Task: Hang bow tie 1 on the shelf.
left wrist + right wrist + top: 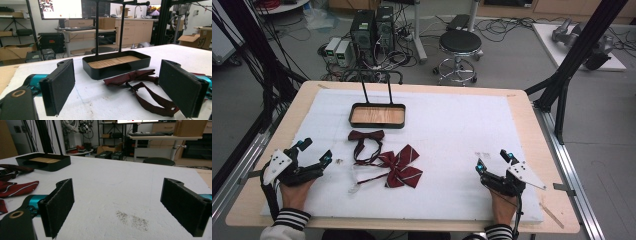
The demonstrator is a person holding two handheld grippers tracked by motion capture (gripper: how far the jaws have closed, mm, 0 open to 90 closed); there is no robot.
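Note:
Two dark red bow ties lie on the white mat: a plain one with a strap, and nearer the front a striped one. Behind them stands a black tray with a wooden floor and two upright rods. My left gripper rests at the mat's left edge, open and empty, left of the ties. At the front right my right gripper rests open, with bare mat between its jaws.
The white mat covers most of a wooden table. A black stool, computer cases and cables stand on the floor behind. A black frame post rises at the right. A small dark speckled patch marks the mat.

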